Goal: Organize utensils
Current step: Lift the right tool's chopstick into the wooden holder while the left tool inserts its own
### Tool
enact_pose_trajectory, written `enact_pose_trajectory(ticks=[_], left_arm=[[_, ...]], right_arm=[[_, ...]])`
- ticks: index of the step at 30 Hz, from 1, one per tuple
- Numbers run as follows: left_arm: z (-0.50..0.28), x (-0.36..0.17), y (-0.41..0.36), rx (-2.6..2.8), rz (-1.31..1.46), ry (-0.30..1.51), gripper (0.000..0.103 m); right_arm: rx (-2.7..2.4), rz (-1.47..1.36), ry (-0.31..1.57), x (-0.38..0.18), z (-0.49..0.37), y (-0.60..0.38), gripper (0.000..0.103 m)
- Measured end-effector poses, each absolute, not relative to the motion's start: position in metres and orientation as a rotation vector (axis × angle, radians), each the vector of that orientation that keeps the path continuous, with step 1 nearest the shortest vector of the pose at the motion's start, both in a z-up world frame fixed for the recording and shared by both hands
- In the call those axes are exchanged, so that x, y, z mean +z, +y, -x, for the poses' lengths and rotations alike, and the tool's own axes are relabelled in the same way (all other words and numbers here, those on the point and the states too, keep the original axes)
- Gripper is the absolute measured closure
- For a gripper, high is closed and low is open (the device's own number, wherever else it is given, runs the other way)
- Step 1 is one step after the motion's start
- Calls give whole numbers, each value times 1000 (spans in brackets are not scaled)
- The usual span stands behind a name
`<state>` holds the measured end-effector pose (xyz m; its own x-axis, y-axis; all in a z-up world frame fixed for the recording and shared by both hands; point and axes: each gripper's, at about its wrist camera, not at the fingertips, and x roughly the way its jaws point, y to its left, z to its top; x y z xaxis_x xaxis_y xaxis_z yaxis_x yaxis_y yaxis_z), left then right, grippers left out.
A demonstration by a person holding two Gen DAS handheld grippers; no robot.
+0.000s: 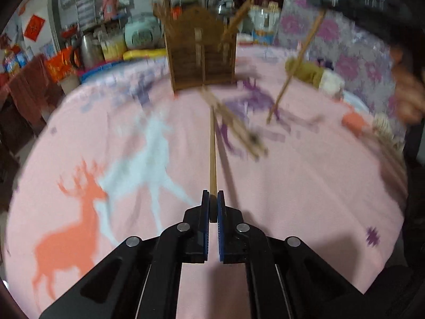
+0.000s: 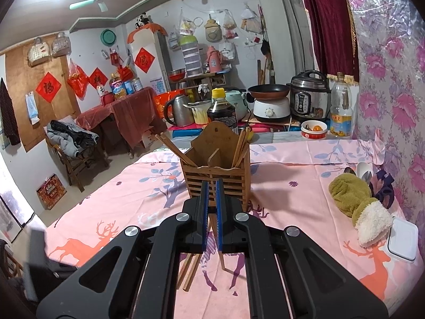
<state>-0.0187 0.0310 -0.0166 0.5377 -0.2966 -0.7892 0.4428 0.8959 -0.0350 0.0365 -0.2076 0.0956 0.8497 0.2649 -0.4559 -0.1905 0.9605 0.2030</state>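
A: Chopsticks first. Where were they?

B: Spread about. Left gripper [image 1: 211, 199] had its jaws closed on one chopstick [image 1: 212, 154], which ran straight away from the jaws toward the wooden holder [image 1: 202, 53]. A loose bundle of chopsticks [image 1: 233, 125] lay on the pink deer-print tablecloth [image 1: 305, 186] just right of that stick, between the jaws and the holder. Left view was blurred, so I could not count them.

A: And the right side?

B: Right gripper [image 2: 211, 194] had its jaws closed on another single chopstick [image 2: 221, 259]; its lower end hung below the jaws, above the tabletop. In the left wrist view that chopstick showed slanting in the air at the far right. More chopsticks lay on the cloth beneath the right gripper, near its left finger.

A: Holder?

B: Upright near the far middle of the tabletop, two compartments split by a divider. Sticks leaned out of both: some to the left, some to the right.

A: Anything else on the cloth?

B: Olive and white mitten [image 2: 356, 202] at the right edge, a white lidded box [image 2: 402, 239] near it, spoons [image 2: 364, 172] beyond. A person's hand [image 1: 409, 95] showed at the far right of the left view.
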Motion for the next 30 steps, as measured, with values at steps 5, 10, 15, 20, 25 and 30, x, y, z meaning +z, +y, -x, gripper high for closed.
enact_pose_trajectory(ticks=[5,10,15,20,25,30], left_arm=[[-4,44,19,-436,-189,780,97],[-38,81,6,-430,-164,731,97],[-71,107,-7,-436,-115,715,97],[-100,138,-22,-438,-97,694,97],[-129,179,-36,-418,-91,619,97],[-156,205,-42,-400,-51,548,97]], right_arm=[[234,-144,494,98,-37,-209,97],[227,-137,489,104,-40,-207,97],[228,-116,492,109,-47,-200,97],[221,-92,489,121,-62,-192,97],[212,-95,433,151,-83,-188,97],[182,-120,317,181,-104,-187,97]])
